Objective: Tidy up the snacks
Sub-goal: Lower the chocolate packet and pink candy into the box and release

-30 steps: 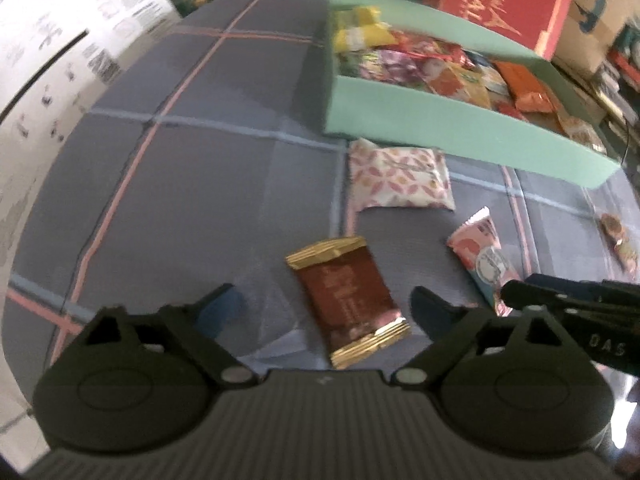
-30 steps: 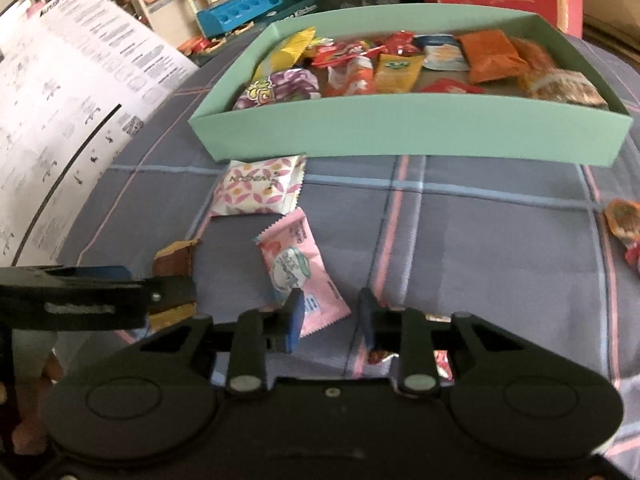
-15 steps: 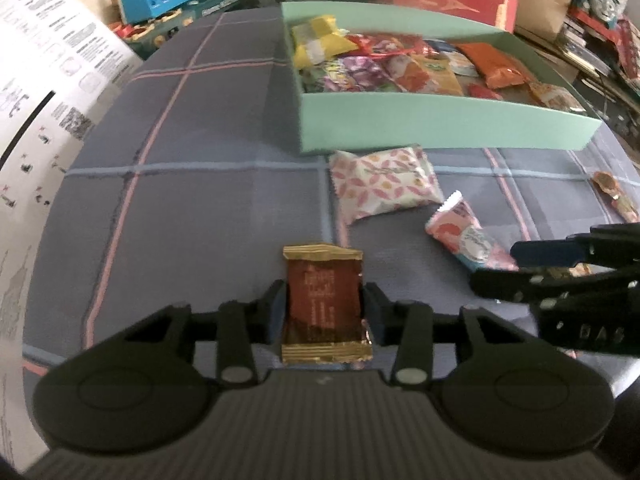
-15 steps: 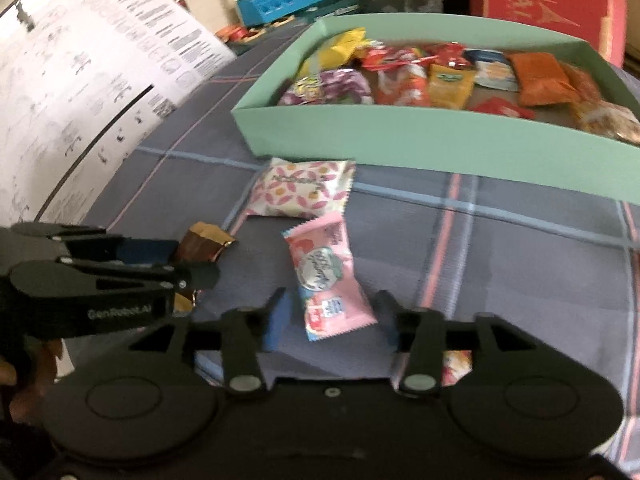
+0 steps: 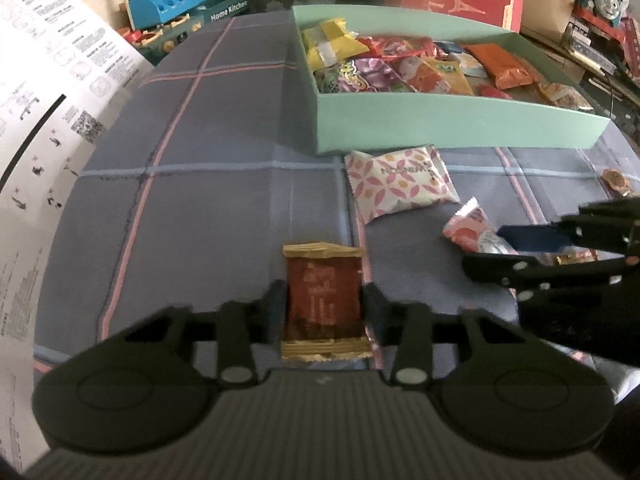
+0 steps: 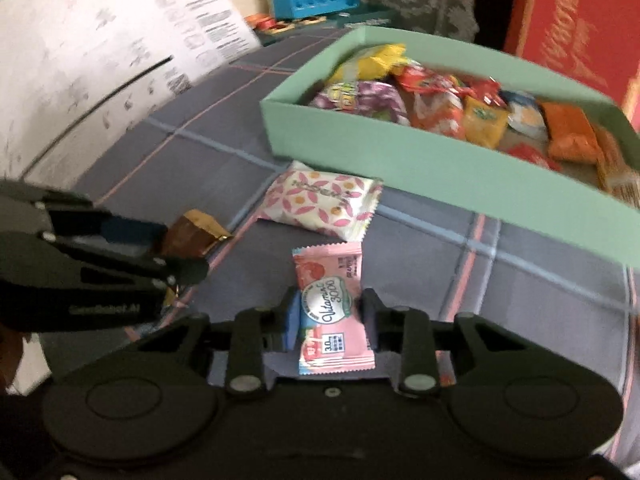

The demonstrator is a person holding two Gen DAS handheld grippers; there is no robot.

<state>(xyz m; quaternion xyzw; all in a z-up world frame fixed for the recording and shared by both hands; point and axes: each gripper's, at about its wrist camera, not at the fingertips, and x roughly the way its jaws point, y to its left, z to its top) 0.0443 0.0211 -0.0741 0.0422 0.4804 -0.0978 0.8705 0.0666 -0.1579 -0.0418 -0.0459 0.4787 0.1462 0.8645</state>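
Gripping brown packet [image 5: 323, 300], pink sachet [image 6: 333, 316].

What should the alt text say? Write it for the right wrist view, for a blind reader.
The right gripper pinches a pink Vitamin C packet above a plaid cloth. At left, the left gripper holds a brown snack bar; a floral packet lies before a green box of snacks.
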